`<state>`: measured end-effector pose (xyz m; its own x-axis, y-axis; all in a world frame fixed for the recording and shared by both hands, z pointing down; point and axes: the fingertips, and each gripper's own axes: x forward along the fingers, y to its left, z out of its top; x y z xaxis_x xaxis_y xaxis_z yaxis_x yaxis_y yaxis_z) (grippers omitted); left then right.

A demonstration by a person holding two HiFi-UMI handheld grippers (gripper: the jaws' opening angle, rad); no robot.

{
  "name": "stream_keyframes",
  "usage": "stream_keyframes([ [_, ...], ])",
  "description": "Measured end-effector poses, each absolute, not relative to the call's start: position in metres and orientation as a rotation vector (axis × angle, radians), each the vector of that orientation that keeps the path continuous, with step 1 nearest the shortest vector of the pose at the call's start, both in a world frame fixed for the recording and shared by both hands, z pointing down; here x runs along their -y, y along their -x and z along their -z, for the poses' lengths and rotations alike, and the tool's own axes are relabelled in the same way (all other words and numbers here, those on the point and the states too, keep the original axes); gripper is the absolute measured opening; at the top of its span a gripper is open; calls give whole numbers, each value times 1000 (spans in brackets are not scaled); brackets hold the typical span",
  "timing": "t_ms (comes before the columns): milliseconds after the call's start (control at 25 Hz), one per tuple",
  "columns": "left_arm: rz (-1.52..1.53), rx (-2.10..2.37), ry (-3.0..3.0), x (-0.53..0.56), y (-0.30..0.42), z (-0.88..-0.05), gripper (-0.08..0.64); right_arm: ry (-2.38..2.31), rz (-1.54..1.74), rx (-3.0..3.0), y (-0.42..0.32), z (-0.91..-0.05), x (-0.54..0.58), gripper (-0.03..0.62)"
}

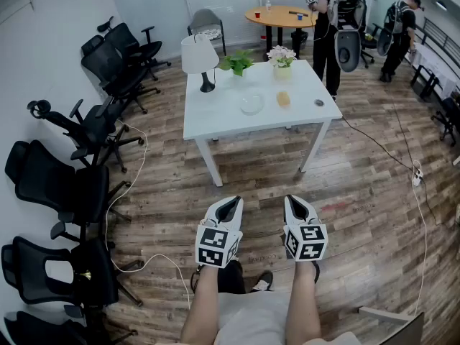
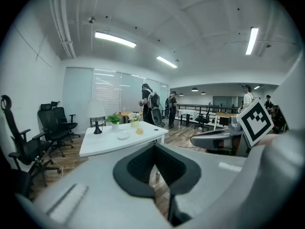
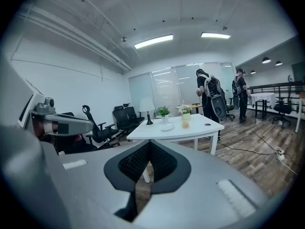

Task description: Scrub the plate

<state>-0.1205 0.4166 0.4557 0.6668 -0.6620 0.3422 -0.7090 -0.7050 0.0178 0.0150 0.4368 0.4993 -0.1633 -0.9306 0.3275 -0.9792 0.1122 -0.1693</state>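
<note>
A clear plate [image 1: 251,104] lies on the white table [image 1: 215,117], with a yellow sponge [image 1: 283,99] just right of it. The plate [image 2: 123,135] and sponge [image 2: 139,131] show small and far in the left gripper view, as do the plate [image 3: 167,127] and sponge [image 3: 185,124] in the right gripper view. My left gripper [image 1: 228,207] and right gripper [image 1: 295,205] are held low over the wood floor, well short of the table. Both are shut with nothing between the jaws.
On the table stand a white lamp [image 1: 199,57], a green plant [image 1: 238,62], a flower pot [image 1: 282,60] and a small dark disc [image 1: 319,103]. Black office chairs [image 1: 86,131] line the left wall. Two persons [image 1: 336,20] stand behind the table by a round wooden table [image 1: 282,16]. Cables [image 1: 402,149] cross the floor.
</note>
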Motion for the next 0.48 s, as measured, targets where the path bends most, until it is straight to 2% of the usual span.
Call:
stream_keyframes([
  [480,-525,1102,-2732,-400,124,-467,1,-1943,-554,2270,-17,-502,-425,26],
])
